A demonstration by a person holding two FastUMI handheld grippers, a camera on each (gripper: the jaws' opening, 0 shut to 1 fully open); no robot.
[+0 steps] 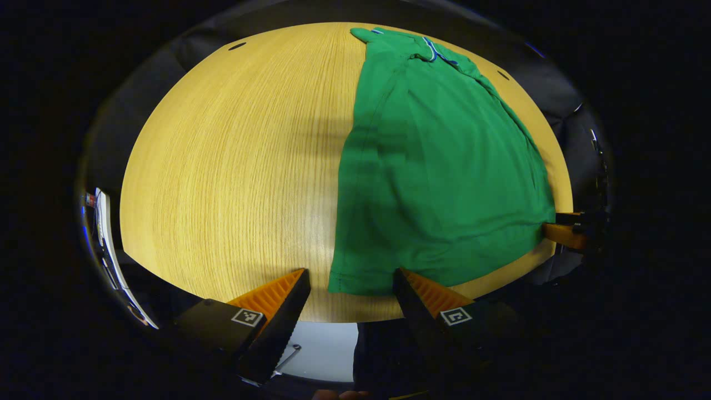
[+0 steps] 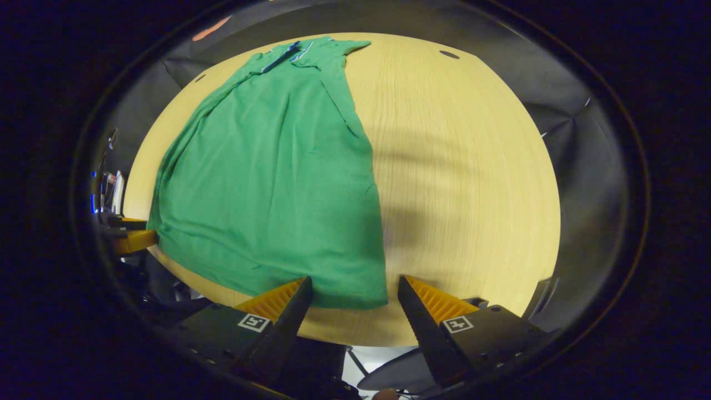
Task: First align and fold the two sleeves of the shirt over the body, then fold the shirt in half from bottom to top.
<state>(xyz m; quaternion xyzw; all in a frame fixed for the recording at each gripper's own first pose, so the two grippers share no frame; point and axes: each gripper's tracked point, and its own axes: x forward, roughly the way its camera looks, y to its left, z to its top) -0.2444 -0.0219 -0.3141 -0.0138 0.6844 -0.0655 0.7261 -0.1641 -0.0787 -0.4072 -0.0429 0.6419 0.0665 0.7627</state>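
Shirt, green, lay flat on the wooden table when we photographed it from both tools. In the left gripper view it filled the right half of the tabletop, collar at the top of the frame and hem at the bottom centre. We saw both sleeves already folded in over the body, leaving a long, narrow shape with straight side edges.

We held the left gripper at the bottom of that frame with its jaws spread wide and nothing between them; the shirt's lower left corner lay in the gap just ahead of the fingertips, and we could not tell whether the right-hand finger touched the cloth. At the right edge of the same frame the other gripper sat just beside the shirt's far hem corner.

In the right gripper view the shirt occupied the left half of the table, collar at upper left of centre and hem along the bottom. We kept the right gripper likewise parted and empty at the bottom of the frame, the shirt's lower right corner lying between its fingers. The left tool showed at the left edge, next to the opposite hem corner.
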